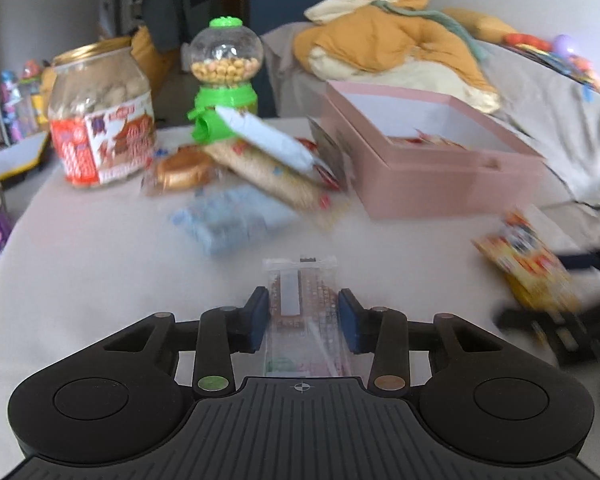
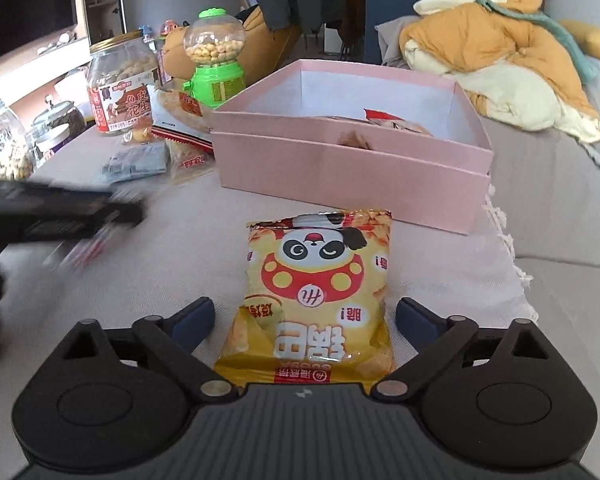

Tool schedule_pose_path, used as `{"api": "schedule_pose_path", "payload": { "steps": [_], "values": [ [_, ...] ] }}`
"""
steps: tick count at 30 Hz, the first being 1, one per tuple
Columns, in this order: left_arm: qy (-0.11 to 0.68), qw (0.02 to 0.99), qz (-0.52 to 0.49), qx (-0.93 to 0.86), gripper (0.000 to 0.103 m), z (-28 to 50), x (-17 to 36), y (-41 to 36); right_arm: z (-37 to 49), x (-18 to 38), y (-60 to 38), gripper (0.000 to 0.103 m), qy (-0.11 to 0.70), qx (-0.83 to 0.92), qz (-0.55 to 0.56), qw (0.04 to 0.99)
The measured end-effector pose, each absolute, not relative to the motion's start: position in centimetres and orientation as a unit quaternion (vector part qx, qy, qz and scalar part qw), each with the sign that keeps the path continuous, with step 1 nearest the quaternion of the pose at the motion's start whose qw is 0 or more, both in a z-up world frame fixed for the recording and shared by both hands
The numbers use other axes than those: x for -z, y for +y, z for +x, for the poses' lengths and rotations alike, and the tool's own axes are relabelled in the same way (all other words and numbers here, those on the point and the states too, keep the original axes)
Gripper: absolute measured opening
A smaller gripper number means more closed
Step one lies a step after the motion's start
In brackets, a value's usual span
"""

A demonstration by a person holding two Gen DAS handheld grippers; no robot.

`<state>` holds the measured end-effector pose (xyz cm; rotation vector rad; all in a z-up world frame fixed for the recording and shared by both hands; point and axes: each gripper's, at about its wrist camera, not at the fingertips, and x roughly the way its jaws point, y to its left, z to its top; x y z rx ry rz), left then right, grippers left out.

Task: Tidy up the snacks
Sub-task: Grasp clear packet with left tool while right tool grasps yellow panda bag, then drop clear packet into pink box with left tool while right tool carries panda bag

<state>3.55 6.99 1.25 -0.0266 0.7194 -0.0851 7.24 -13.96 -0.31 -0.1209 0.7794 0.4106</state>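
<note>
Far ahead-left of the left gripper (image 1: pixel 303 320) stands a clear plastic jar with a gold lid and red-and-white label (image 1: pixel 102 118), filled with pale coated nuts. Right of it, a green-capped gumball-style dispenser (image 1: pixel 224 80) holds round yellow pieces. Farther right, ahead of both grippers, sits an open pink cardboard box (image 2: pixel 352 152) with a few wrapped snacks low inside; its near wall hides most of them.

The left gripper's blue pads are closed on a clear-wrapped snack bar (image 1: pixel 302 308), whose near end is hidden by the gripper body. Ahead of it a loose pile of blue and tan packets (image 1: pixel 256 176) is blurred beyond reading.

The right gripper (image 2: pixel 304 318) is spread wide, its pads clear of the yellow panda-printed chip bag (image 2: pixel 318 288) lying between them on the counter (image 2: pixel 440 264). The counter's fringed edge falls away just right of this gripper; bare cloth lies between bag and box.
</note>
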Motion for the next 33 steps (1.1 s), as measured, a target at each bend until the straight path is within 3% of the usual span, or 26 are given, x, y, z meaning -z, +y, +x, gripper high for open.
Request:
{"api": "schedule_pose_path", "payload": {
  "steps": [19,20,24,33],
  "values": [
    [0.354,0.934,0.01,0.052,0.049,1.2,-0.8,5.9,8.0,0.4,-14.2,0.102,0.383,-0.185,-0.043,0.904],
    [0.355,0.934,0.01,0.049,0.049,1.2,-0.9,5.9,8.2,0.3,-14.3,0.101,0.384,-0.183,-0.038,0.904],
    [0.357,0.933,0.009,0.043,0.049,1.2,-0.9,5.8,8.3,-0.5,-14.8,0.07,0.387,-0.178,-0.032,0.904],
    [0.361,0.932,0.002,0.039,0.042,-0.5,-1.5,4.9,6.4,-4.9,-17.4,0.068,0.389,-0.213,0.011,0.896]
  ]
}}
